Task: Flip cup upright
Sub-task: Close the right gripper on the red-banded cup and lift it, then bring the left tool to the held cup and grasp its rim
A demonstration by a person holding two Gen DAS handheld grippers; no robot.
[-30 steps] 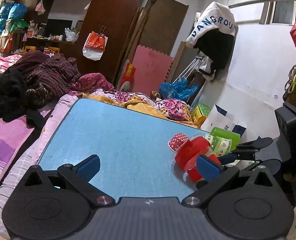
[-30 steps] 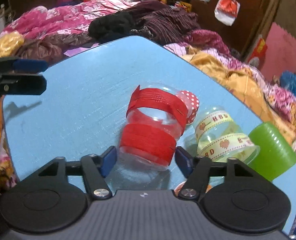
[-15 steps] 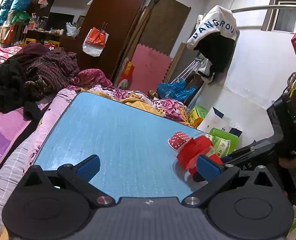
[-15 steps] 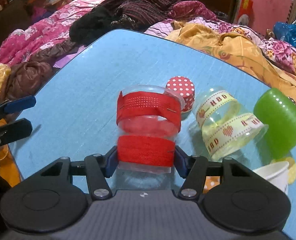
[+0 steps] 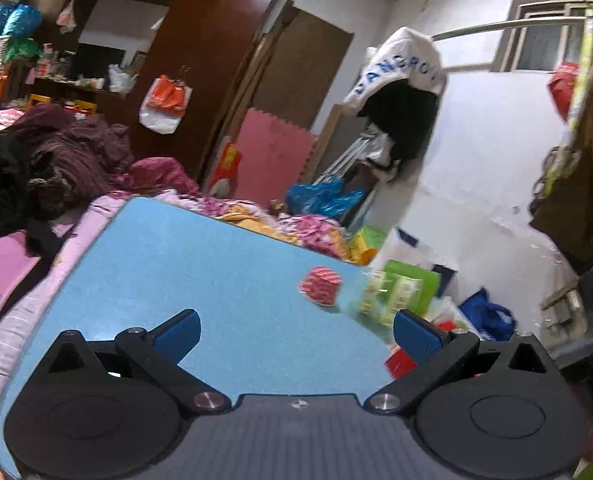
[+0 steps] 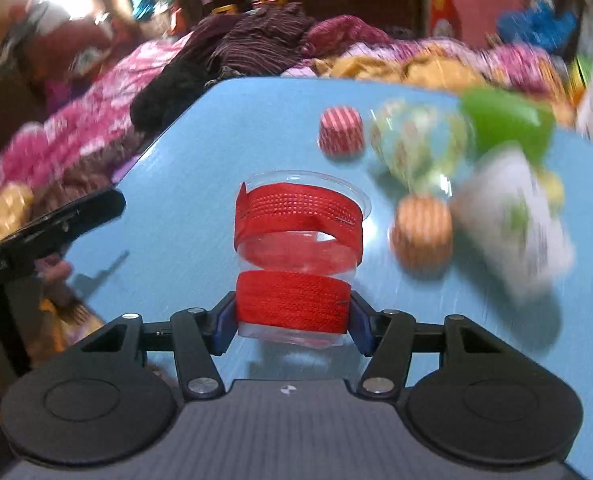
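Up comes the clear cup (image 6: 296,256), tipped from lying down a second ago to mouth-up now, with the right gripper (image 6: 292,316) clamped on its lower red band, blue fingers (image 6: 224,320) pressing both sides just above the blue table (image 6: 200,152). Over on the other side, the left gripper (image 5: 296,330) spreads wide with nothing between its pads. Beyond the cup lie a red dotted cup (image 6: 340,132), an orange one (image 6: 422,232), a ribboned clear cup (image 6: 416,140), a green cup (image 6: 504,120) and a blurred white cup (image 6: 512,220).
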